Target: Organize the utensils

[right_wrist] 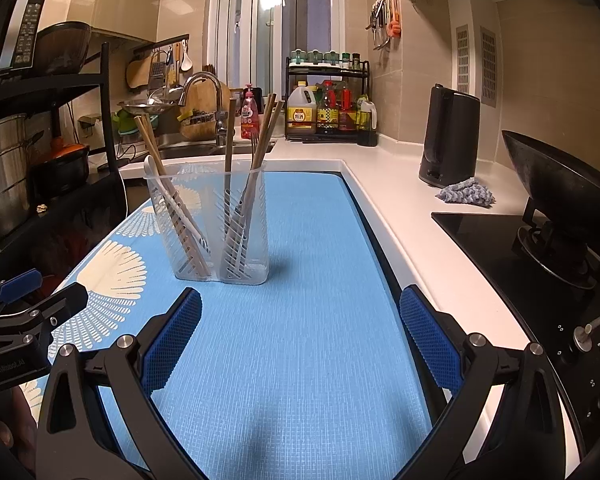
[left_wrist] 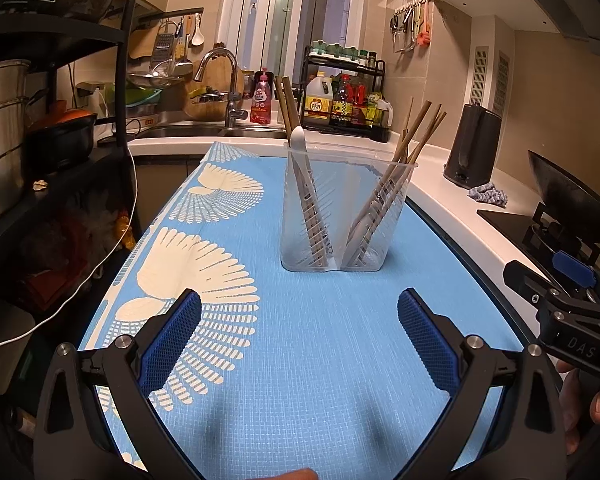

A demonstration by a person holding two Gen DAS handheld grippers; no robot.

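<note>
A clear plastic utensil holder (left_wrist: 346,216) (right_wrist: 210,224) with two compartments stands upright on the blue mat (left_wrist: 300,360) (right_wrist: 300,320). Its left compartment holds wooden chopsticks (left_wrist: 286,108) and a white spoon (left_wrist: 300,140) (right_wrist: 156,176). The right compartment holds more chopsticks (left_wrist: 416,136) (right_wrist: 270,124) and a metal fork (right_wrist: 254,148). My left gripper (left_wrist: 300,312) hovers open over the mat, short of the holder, with nothing between its fingers. My right gripper (right_wrist: 300,312) is open too, also empty, with the holder ahead and to its left.
White counter (right_wrist: 400,200) runs along the right with a black kettle (right_wrist: 450,136), a grey cloth (right_wrist: 466,194), a wok (right_wrist: 556,184) on the black hob (right_wrist: 500,240). Sink and tap (left_wrist: 224,88) lie behind the mat. A black shelf rack (left_wrist: 52,120) stands at the left.
</note>
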